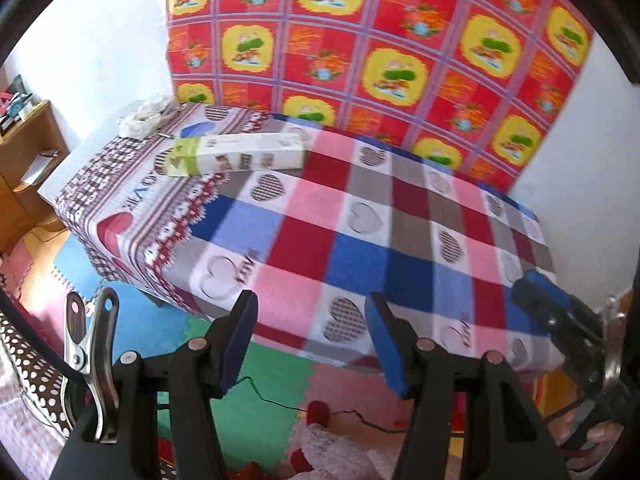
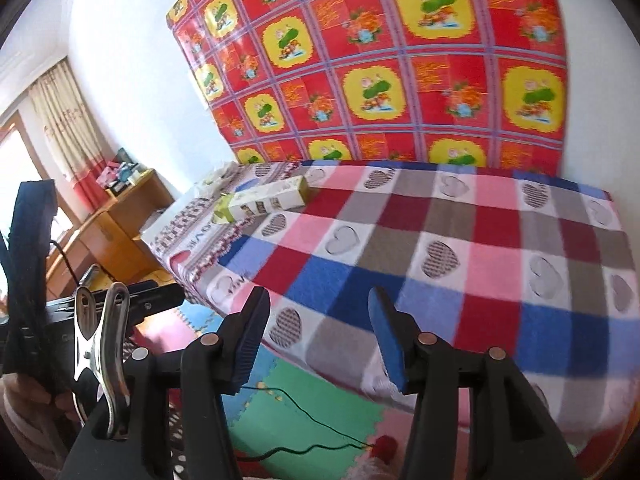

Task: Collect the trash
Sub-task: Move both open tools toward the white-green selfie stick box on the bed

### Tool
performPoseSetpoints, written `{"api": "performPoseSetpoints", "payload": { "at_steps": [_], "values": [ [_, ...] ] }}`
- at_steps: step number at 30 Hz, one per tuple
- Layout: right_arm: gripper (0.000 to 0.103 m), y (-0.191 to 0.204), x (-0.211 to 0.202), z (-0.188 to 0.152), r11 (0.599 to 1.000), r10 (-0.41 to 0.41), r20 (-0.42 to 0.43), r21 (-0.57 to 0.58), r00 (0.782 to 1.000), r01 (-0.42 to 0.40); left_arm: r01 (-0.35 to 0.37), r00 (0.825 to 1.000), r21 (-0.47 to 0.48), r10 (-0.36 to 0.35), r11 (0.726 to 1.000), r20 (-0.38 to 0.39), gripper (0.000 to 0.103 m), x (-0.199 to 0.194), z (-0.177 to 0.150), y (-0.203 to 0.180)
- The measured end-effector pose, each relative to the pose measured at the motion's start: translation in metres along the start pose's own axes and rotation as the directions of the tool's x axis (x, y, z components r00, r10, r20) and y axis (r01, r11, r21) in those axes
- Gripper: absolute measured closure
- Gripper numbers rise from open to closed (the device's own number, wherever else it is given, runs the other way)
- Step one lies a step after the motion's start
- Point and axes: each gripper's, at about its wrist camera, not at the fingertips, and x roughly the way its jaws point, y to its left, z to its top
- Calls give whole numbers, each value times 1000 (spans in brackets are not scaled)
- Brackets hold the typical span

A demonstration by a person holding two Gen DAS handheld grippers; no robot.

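Bedroom corner: white walls, red-and-yellow printed sheet [image 1: 380,52] hung behind a low table [image 1: 360,240] draped in a checked, heart-patterned cloth. Foam floor mats [image 1: 264,392] in blue, green and pink lie below, with a wooden desk [image 2: 120,224] off to the left by a curtained window.

Table mostly bare. Far left end carries the only visible trash:
- long white-and-green carton [image 1: 236,156], lying on its side, one end flap open;
- crumpled white paper or plastic wad [image 1: 148,118] just behind it at the corner, touching or nearly so; blur prevents telling which.

Both views smeared, so fine detail is unreliable. No bin or bag is in view in either frame.

Tools:
- left gripper [image 1: 312,344] hangs over the near table edge, jaws about half apart, nothing between the blue pads;
- right gripper [image 2: 320,340] sits beside it, likewise over the near edge, jaws about half apart and empty.

Each gripper shows at the margin of the other's view, so they are close together. Both are well apart from the carton and wad.

Progress, as judged: nothing collected yet. Carton and wad both remain to be picked up, and a place to drop them has still to be found.
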Motion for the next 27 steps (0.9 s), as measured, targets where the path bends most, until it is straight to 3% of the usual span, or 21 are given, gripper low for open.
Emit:
{"api": "performPoseSetpoints", "payload": {
  "at_steps": [12,24,27],
  "values": [
    [49,7,65,44,996,52,-50,-70,997,-56,-63,998,-80,62,995,-18,45,43,56,42],
    [49,18,109,73,1000,-23,-57,-1,998,23,-59,997,-50,56,997,-57,43,94,110,93],
    [49,21,122,79,998,-49,-64,31,997,51,-42,997,-58,38,997,-69,37,106,122,112]
  ]
}}
